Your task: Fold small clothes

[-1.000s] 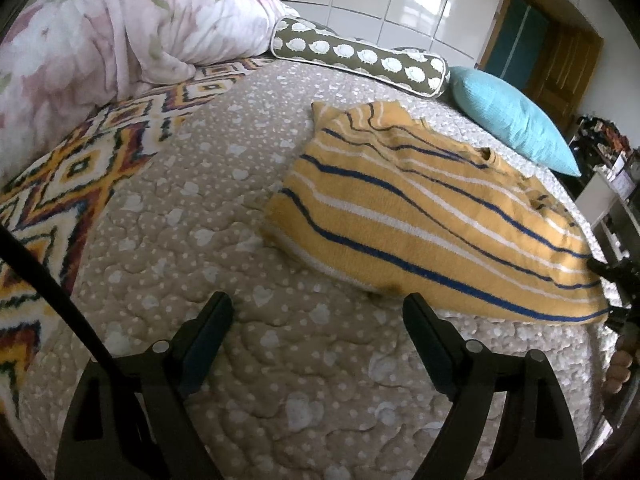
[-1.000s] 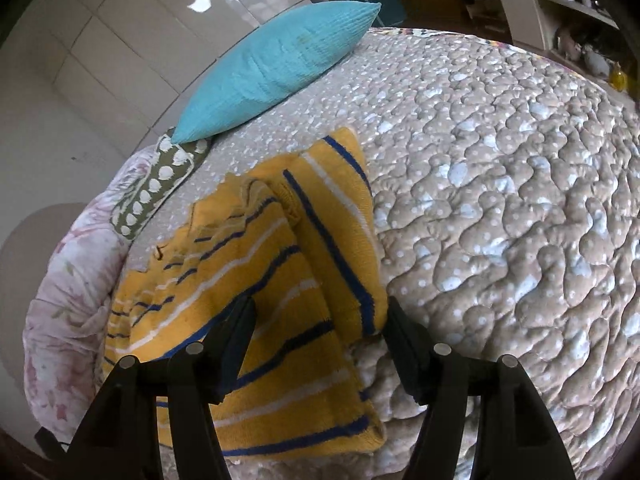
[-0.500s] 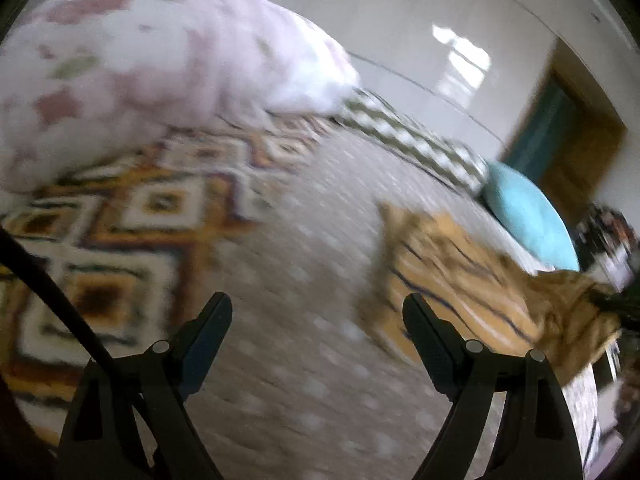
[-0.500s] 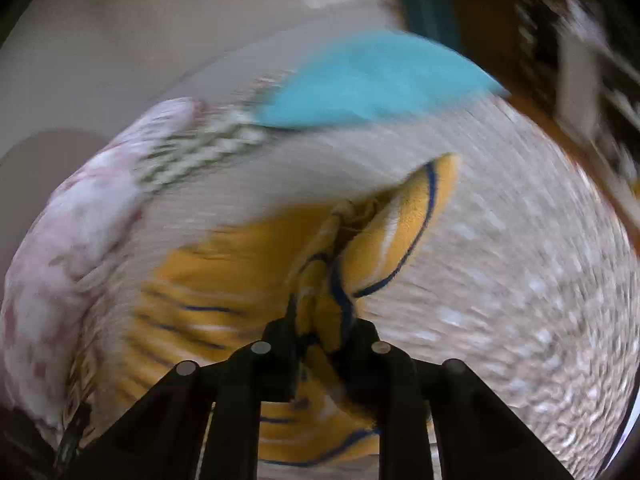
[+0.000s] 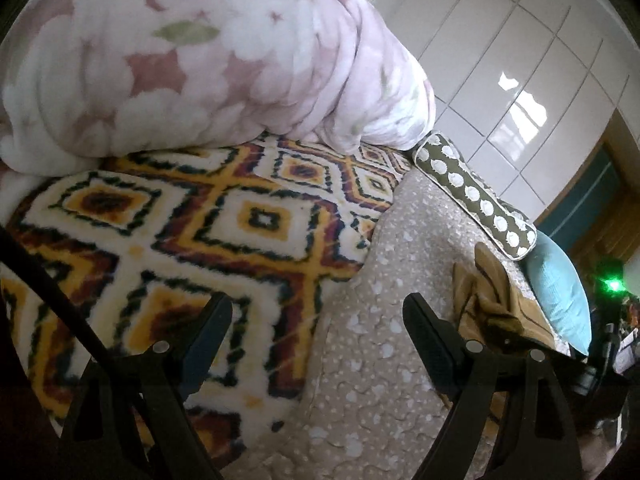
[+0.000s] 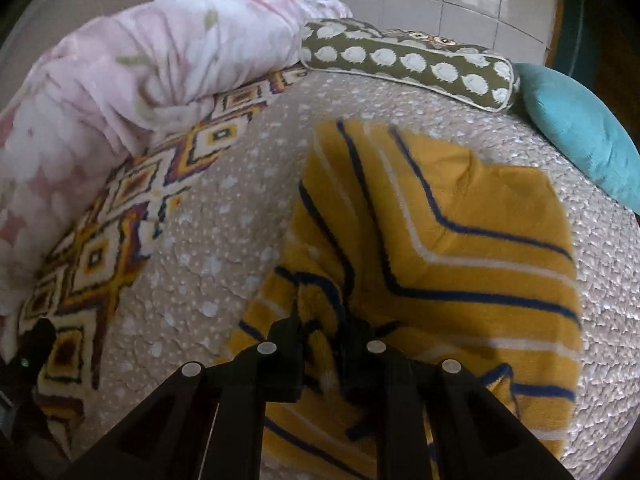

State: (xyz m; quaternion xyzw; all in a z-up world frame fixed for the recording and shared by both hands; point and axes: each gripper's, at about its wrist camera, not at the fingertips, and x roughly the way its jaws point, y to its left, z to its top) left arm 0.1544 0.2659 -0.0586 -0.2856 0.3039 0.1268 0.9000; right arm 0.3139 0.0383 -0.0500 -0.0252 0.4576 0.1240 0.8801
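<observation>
A yellow sweater (image 6: pixel 460 248) with navy and white stripes lies on the beige quilted bed (image 6: pixel 224 216). My right gripper (image 6: pixel 322 334) is shut on a bunched fold of the sweater and holds it over the rest of the garment. In the left wrist view the sweater (image 5: pixel 492 300) shows only as a crumpled edge at the right, behind my right finger. My left gripper (image 5: pixel 316 332) is open and empty, off to the left of the sweater, over the seam between the patterned blanket (image 5: pixel 192 240) and the bed.
A pink floral duvet (image 5: pixel 208 52) is heaped at the left. An olive bolster with white spots (image 6: pixel 408 60) and a teal pillow (image 6: pixel 580 128) lie along the far edge by the tiled wall. The other gripper's body with a green light (image 5: pixel 612 284) shows at the right.
My right gripper closed on the sweater's edge and carried it leftward over the garment. My left gripper swung left, away from the sweater, toward the patterned blanket and duvet.
</observation>
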